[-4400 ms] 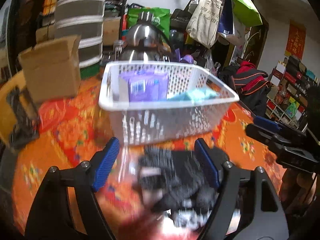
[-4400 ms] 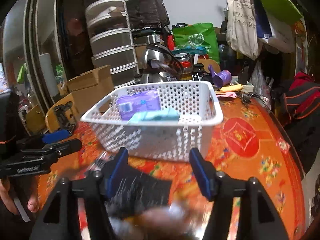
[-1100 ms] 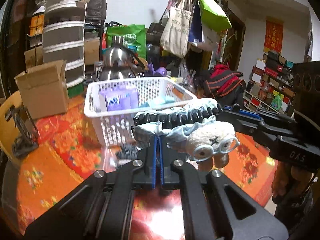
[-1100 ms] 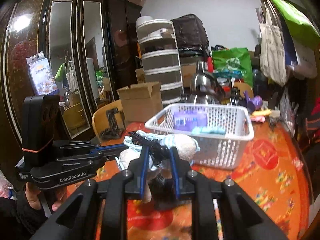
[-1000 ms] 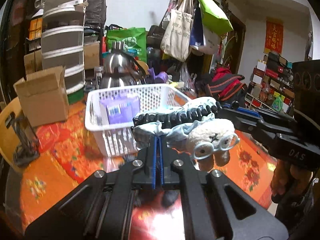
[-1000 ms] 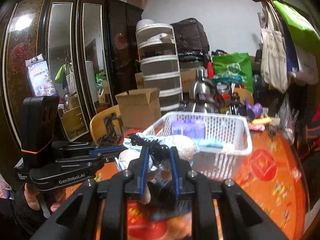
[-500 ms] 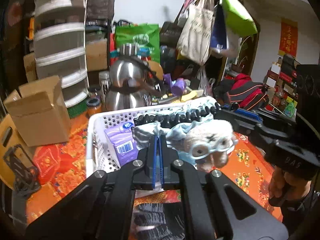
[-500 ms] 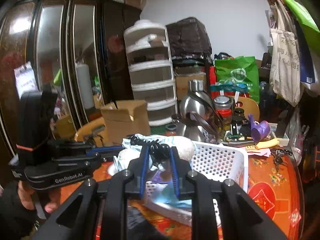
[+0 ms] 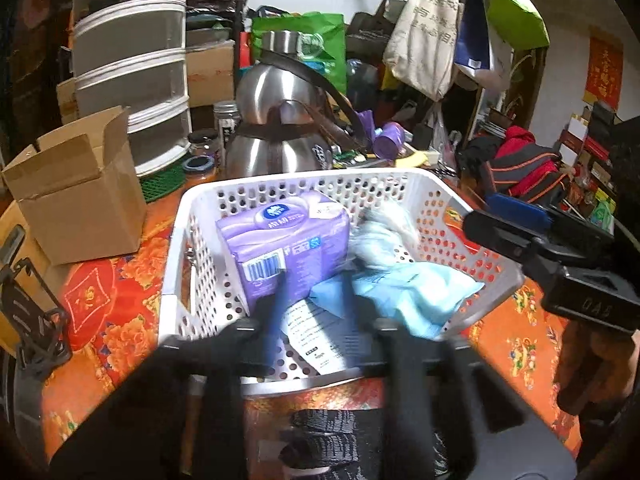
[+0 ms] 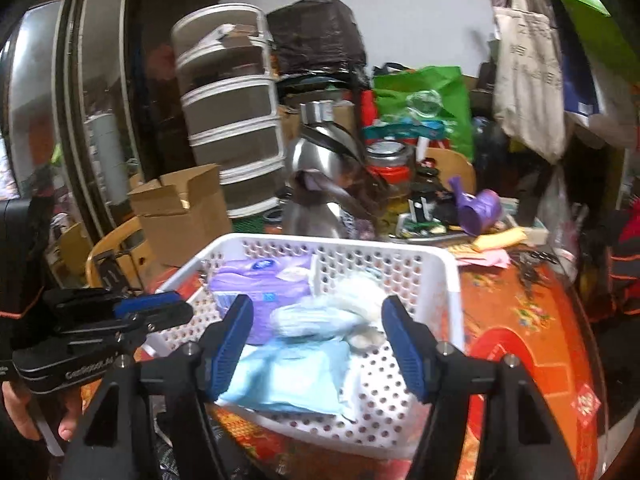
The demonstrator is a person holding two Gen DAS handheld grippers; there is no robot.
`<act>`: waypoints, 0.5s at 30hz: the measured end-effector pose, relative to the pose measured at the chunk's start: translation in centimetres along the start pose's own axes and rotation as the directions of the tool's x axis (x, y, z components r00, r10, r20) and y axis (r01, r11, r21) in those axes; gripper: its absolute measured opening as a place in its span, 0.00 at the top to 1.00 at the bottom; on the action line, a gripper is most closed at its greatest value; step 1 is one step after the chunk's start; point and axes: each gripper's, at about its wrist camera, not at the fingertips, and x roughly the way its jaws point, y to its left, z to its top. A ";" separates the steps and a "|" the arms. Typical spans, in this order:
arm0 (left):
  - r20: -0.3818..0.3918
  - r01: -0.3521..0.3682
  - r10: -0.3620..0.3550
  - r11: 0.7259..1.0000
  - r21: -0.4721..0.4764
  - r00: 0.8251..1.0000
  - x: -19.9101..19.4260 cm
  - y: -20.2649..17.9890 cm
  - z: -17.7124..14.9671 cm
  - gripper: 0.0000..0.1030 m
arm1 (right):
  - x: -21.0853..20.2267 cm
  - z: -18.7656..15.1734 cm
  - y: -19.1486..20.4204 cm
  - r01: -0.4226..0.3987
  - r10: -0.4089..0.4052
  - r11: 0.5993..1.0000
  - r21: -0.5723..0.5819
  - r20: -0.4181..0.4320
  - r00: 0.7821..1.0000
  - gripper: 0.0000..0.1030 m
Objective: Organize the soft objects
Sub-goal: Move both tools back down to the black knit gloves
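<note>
A white perforated basket (image 9: 172, 280) (image 10: 452, 280) stands on the orange-red table. Inside lie a purple tissue pack (image 9: 284, 240) (image 10: 260, 280), a light blue pack (image 9: 404, 292) (image 10: 288, 372) and a blurred white and pale blue plush toy (image 9: 384, 232) (image 10: 332, 312). My left gripper (image 9: 312, 300) is open over the basket's near edge, its fingers blurred. My right gripper (image 10: 320, 336) is open above the basket, with the plush toy below and between its jaws. Black gloves (image 9: 332, 440) lie on the table in front of the basket.
A steel kettle (image 9: 280, 132) (image 10: 320, 176) stands behind the basket. A cardboard box (image 9: 80, 188) (image 10: 180, 212) sits to the left. Stacked drawers (image 9: 128, 60), a purple cup (image 9: 388, 144) (image 10: 480, 208) and hanging bags (image 9: 428, 32) crowd the back.
Both grippers were shut on the plush toy and carried it over the basket. Both have opened, and the toy now lies in the basket.
</note>
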 end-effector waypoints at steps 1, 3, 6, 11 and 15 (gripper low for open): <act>0.010 -0.005 0.005 1.000 0.000 1.000 -0.2 0.0 -0.2 0.39 | -0.3 -0.1 0.0 0.010 -0.010 1.000 0.006 -0.001 1.000 0.34; 0.036 -0.011 0.010 1.000 0.006 0.999 -0.7 0.0 -0.5 0.38 | -0.8 -0.4 0.3 0.039 -0.039 0.999 0.004 -0.005 0.999 0.29; 0.036 -0.007 0.007 1.000 0.011 0.999 -1.5 -0.1 -1.0 0.37 | -2.0 -1.3 1.1 0.045 -0.045 0.999 -0.002 -0.014 0.999 0.29; 0.070 -0.013 0.011 0.999 0.029 0.997 -5.1 0.5 -3.3 0.24 | -6.5 -4.0 2.0 0.023 -0.023 0.999 0.045 0.013 1.000 0.23; 0.064 -0.016 0.015 1.000 0.012 0.998 -8.5 1.5 -7.3 0.19 | -8.9 -7.7 2.6 0.026 -0.026 0.996 0.082 -0.003 1.000 0.13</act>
